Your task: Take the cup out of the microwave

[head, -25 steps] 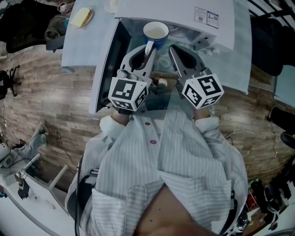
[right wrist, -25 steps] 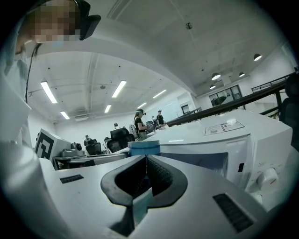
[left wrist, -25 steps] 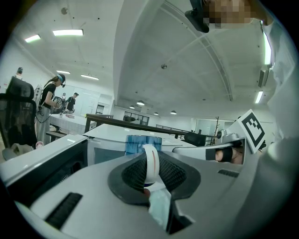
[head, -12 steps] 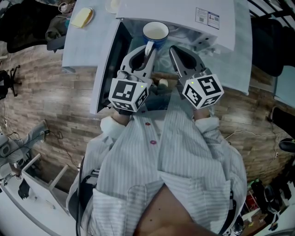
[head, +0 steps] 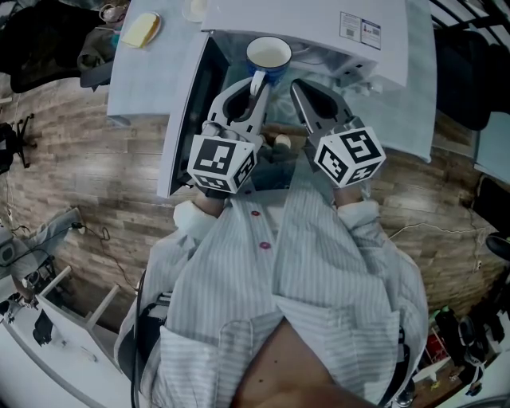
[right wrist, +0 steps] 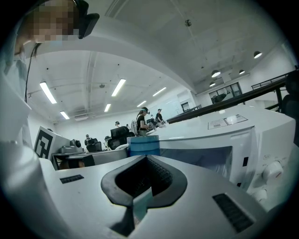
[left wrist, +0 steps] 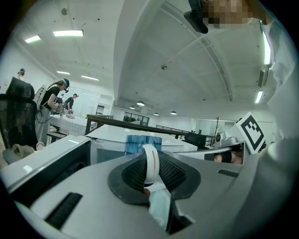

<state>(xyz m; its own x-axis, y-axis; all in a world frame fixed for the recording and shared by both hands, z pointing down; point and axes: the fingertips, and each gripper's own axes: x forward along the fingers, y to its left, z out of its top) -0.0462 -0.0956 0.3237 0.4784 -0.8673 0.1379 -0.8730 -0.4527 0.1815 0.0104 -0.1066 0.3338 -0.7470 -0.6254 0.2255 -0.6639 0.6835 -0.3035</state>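
Cup (head: 269, 54): blue outside and white inside, upright just beyond the left jaws at the mouth of the microwave (head: 319, 20). I cannot tell whether it is fully clear of the cavity.
Left jaws: the left gripper (head: 256, 89) is closed narrow on the white handle (left wrist: 150, 163); the pads pinch the loop from both sides.
Right jaws: the right gripper (head: 296, 86) is drawn together with nothing between them, beside the cup and apart from it.
Door (head: 185, 119): swung open, outward of the left jaws.
Risk: held by the thin handle alone, the cup could pivot in the pads and tip, or slip out. Pulled toward the left, it could knock the door.
Surface: a pale tabletop (head: 135, 80) carries the microwave, with a wood-plank floor (head: 72, 159) below the jaws.
Room: a large hall with strip lights (left wrist: 67, 33), where people (left wrist: 53, 100) work at benches far beyond the jaws.
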